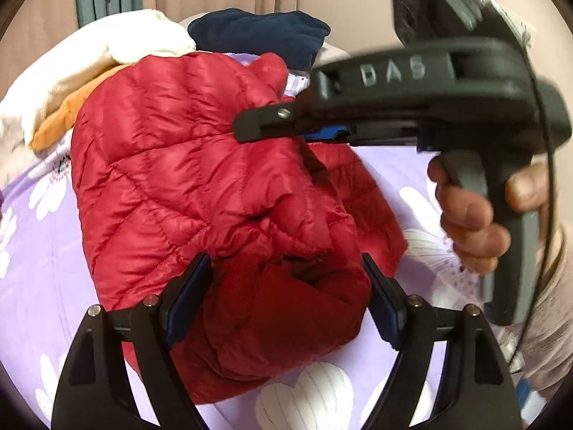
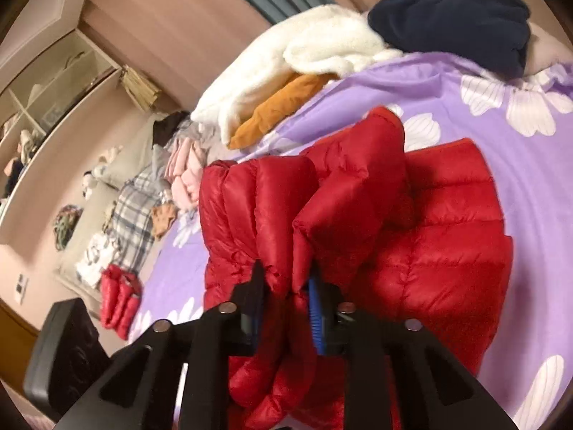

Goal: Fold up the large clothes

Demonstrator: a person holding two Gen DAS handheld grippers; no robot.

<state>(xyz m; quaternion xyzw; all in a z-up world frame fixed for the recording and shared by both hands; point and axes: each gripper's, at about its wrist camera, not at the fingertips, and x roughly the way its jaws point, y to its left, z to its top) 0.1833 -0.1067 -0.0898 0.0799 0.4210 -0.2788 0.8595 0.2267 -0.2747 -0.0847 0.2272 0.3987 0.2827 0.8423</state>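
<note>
A red quilted down jacket (image 1: 200, 179) lies bunched on a purple floral bed cover (image 1: 39, 272). My left gripper (image 1: 286, 272) stands wide open with a thick fold of the jacket between its jaws. My right gripper (image 2: 288, 283) is shut on a pinched fold of the red jacket (image 2: 429, 236) and holds it lifted above the bed. The right gripper also shows in the left wrist view (image 1: 250, 127), at the jacket's upper right, held by a hand (image 1: 469, 222).
A white fleece garment (image 2: 286, 68), an orange garment (image 2: 279, 111) and a navy garment (image 2: 454, 25) lie piled at the far end of the bed cover (image 2: 465, 107). More clothes (image 2: 136, 200) lie on a sofa left of the bed. Curtains hang behind.
</note>
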